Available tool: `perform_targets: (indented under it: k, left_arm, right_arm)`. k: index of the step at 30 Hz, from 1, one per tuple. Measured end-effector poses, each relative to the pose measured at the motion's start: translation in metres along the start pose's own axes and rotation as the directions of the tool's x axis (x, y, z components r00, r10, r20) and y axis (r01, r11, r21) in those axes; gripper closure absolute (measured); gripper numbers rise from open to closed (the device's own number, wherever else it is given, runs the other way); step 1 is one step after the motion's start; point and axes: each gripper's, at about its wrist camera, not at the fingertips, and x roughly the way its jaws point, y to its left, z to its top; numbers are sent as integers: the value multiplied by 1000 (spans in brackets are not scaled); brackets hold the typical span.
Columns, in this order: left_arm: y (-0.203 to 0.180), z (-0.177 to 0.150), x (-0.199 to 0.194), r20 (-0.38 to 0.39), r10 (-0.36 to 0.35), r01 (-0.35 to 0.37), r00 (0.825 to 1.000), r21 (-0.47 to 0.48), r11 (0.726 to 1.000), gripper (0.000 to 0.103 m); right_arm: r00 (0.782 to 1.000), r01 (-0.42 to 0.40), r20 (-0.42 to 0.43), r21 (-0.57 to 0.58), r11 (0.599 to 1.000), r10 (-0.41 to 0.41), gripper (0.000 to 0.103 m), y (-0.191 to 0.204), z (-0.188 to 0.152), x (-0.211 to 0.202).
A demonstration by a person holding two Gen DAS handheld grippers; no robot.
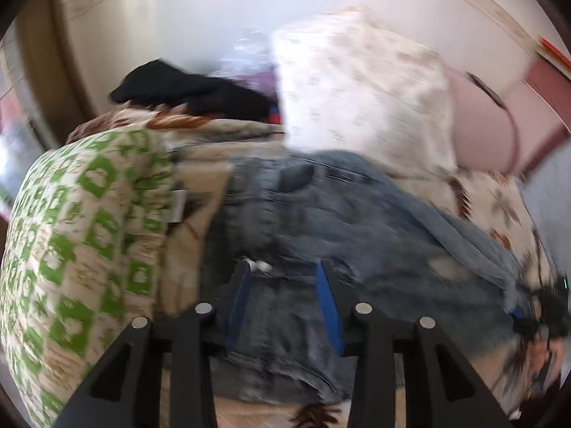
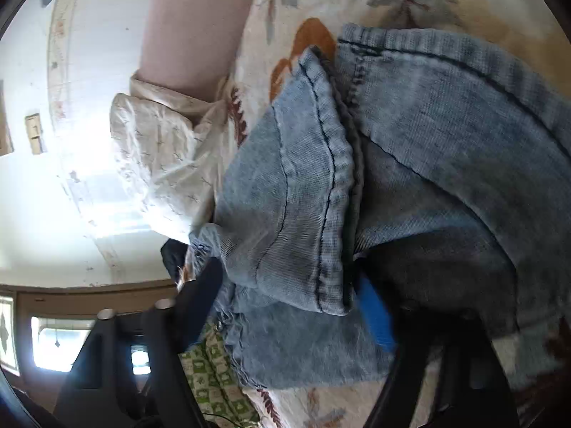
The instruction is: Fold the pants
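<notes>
Faded blue jeans (image 1: pixel 321 221) lie spread on a leaf-patterned bedspread (image 1: pixel 499 207). My left gripper (image 1: pixel 285 271) hovers low over the denim with its blue-padded fingers (image 1: pixel 326 299) apart and nothing between them. In the right wrist view the jeans (image 2: pixel 446 125) fill the frame, and a hemmed leg end (image 2: pixel 303 214) sits bunched between my right gripper's fingers (image 2: pixel 374 317). My right gripper (image 2: pixel 285 285) is shut on that denim. The view is rolled sideways. The left wrist view is motion-blurred.
A green-and-white patterned cushion (image 1: pixel 78 235) lies left of the jeans. A white pillow (image 1: pixel 357 96) and a pink pillow (image 1: pixel 478 125) stand behind them. Black clothing (image 1: pixel 185 89) lies at the back. The white wall (image 1: pixel 178 18) is beyond.
</notes>
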Motion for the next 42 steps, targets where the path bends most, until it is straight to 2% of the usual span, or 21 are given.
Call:
perform_targets:
  k: [1,4,5,10,13,15,17,19,21,24,25,26,28,30,31,33,34,35,37,40,42]
  left_arm:
    - [8,8,6,-10,18,-18,1000,-29,999,62]
    - [23,32,26,-20,83,-84,996,-60,995,62]
    - [25,39,34,-29,96,-97,995,-63,993,62]
    - [26,66,86,-106,136,-145,985,-77,986,61]
    - [33,81,123,-166,133,-157,977,-140,978,60]
    - [38,90,143,-187,119,-153,975,-180,972,56]
    - [42,99,162,-204,125,-168,971,-207,964,44]
    - [46,107,173,-176,140,-178,974,-227,957,40]
    - [50,114,188,-173,144,-182,974,-233,955,38]
    - [50,120,204,-166,102,-140,981,-234,962,38]
    - [49,122,210,-171,89,-127,981,-225,966,42]
    - [47,122,216,-175,77,-115,982,-218,969,58]
    - [43,121,229,-202,34,-77,979,-210,975,78]
    - [40,119,238,-223,31,-77,974,-200,977,81]
    - [41,117,240,-219,23,-69,975,-203,977,88]
    - [44,115,238,-199,-5,-41,980,-226,973,88]
    - [46,115,236,-182,-19,-26,983,-241,970,89]
    - [48,115,232,-167,-28,-14,985,-249,968,90]
    - [49,114,224,-145,-25,-12,989,-253,967,90]
    - [56,108,210,-109,-40,6,993,-294,956,91]
    - [59,104,201,-90,-51,21,995,-312,950,91]
  right_arm:
    - [1000,-1,8,-7,1000,1,72,1,1,1]
    - [1000,12,3,-22,1000,-12,85,4,0,5]
    - [1000,14,5,-40,999,-14,86,6,-1,5]
    - [990,40,140,-185,982,-14,89,33,3,-25]
    - [986,62,164,-188,980,-30,89,27,12,-31]
    - [986,82,158,-194,978,-51,89,21,15,-28]
    - [989,88,132,-190,978,-63,89,15,16,-21]
    - [990,98,123,-212,972,-73,87,17,16,-17]
    - [990,98,118,-232,968,-72,86,19,15,-17]
    - [989,114,126,-267,957,-82,85,25,13,-16]
    - [987,126,130,-277,953,-92,85,25,13,-14]
    - [986,134,135,-279,951,-100,85,25,13,-13]
    - [986,140,130,-281,949,-107,85,23,14,-9]
    - [987,136,122,-272,953,-106,85,20,16,-7]
    - [988,132,118,-269,954,-103,85,20,16,-5]
    - [988,128,115,-272,954,-100,77,20,17,-4]
    - [990,120,109,-268,956,-93,67,20,17,-3]
    - [992,109,95,-257,960,-87,62,20,17,-2]
    - [996,77,67,-230,970,-63,58,18,17,2]
    - [999,36,33,-192,981,-30,58,13,19,7]
    - [1000,14,26,-163,987,-10,63,8,20,8]
